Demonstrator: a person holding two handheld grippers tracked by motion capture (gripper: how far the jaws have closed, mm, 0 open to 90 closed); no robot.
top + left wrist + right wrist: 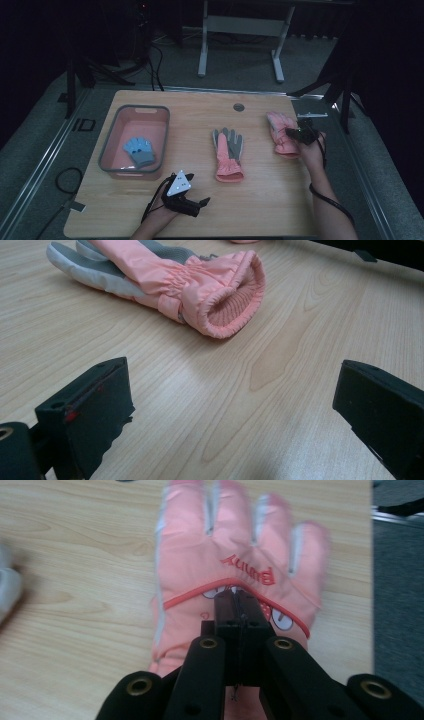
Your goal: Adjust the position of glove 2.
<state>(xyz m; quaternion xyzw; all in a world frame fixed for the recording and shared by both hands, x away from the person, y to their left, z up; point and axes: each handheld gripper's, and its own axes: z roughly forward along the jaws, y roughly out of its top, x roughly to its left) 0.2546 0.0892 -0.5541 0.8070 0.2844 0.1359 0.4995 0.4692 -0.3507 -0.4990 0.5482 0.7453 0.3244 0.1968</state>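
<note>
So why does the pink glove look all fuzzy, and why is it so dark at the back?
In the right gripper view the pink glove is smeared by motion blur, while the right gripper stays sharp. In the high view the room behind the table is dim. The left gripper view looks sharp and evenly lit.

Left forearm [150, 227] in from bottom edge, hand [165, 212] low near the front of the table. Left gripper [197, 205] pointed to the right and slightly away, grey three-cornered plate [179, 183] facing up, cable [152, 200] looping back beside the wrist. In left gripper view, both black jaws wide apart, tips just above the surface, nothing between them.

Right forearm [330, 210] in from bottom right, reaching away; hand [312, 150] wrapped round the gripper body, cable [325, 200] trailing along the arm. Right gripper [295, 133] pointed left and down. In right gripper view, jaws pressed together, pads [239, 611] meeting with no gap, pinching a fold of pink fabric.
</note>
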